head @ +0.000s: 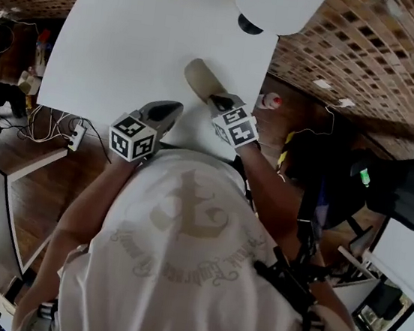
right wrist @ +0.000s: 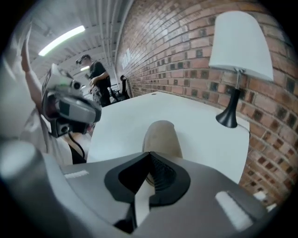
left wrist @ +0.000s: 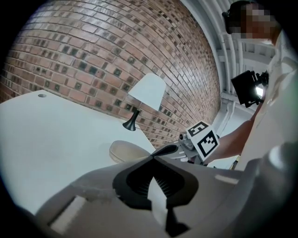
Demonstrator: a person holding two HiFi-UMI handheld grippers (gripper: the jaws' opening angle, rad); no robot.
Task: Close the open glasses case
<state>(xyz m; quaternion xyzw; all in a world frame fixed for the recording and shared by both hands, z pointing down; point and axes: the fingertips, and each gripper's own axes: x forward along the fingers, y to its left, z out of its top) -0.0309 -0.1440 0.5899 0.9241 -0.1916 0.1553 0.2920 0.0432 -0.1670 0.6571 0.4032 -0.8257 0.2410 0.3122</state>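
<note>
Head view: glasses case (head: 199, 77); anchor-emblem shirt (head: 184, 222)

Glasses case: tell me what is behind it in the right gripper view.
Behind the glasses case lies bare white table; a lamp stands farther right. The right tool hides the case's near end.

The glasses case (right wrist: 160, 137) is tan, oblong and round-ended, with its lid down. It lies flat, its near end right at the tips of my right tongs (right wrist: 148, 154), and ahead-right of my left tongs (left wrist: 153, 158).
</note>
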